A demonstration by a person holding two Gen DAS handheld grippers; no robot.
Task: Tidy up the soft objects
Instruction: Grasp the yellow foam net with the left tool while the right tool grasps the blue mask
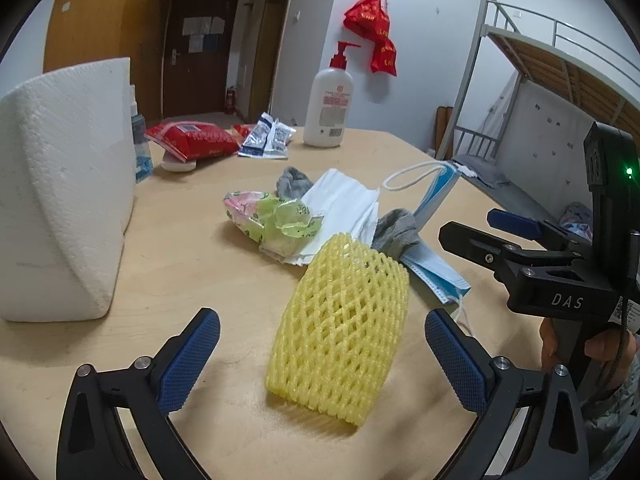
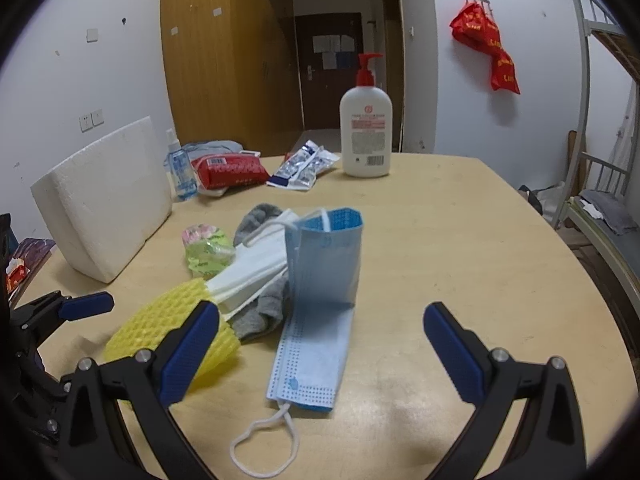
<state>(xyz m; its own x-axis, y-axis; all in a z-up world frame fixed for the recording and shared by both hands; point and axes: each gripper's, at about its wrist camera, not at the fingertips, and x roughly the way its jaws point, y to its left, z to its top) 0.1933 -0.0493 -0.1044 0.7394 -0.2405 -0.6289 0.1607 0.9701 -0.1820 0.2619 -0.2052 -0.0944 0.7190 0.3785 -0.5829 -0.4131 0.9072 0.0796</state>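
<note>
Fingers of the left gripper (image 1: 322, 358) stand wide apart around the yellow foam net (image 1: 340, 332) at lower centre on the counter (image 1: 192, 248), seemingly to grasp it, while the right gripper (image 2: 322, 354) waits open above the blue mask (image 2: 320, 308).

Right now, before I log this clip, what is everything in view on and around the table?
Yellow foam fruit net: one, nearest, between left fingers.
Blue surgical mask: one, folded upward, central.
White mask: one, in pile.
Grey sock: seemingly one, under the masks.
Green-pink plastic bag: one, crumpled.
White foam block: one, left.
White pump bottle: one, red pump, far.
Red packet: one, far.
Left gripper: open.
Right gripper: open.
</note>
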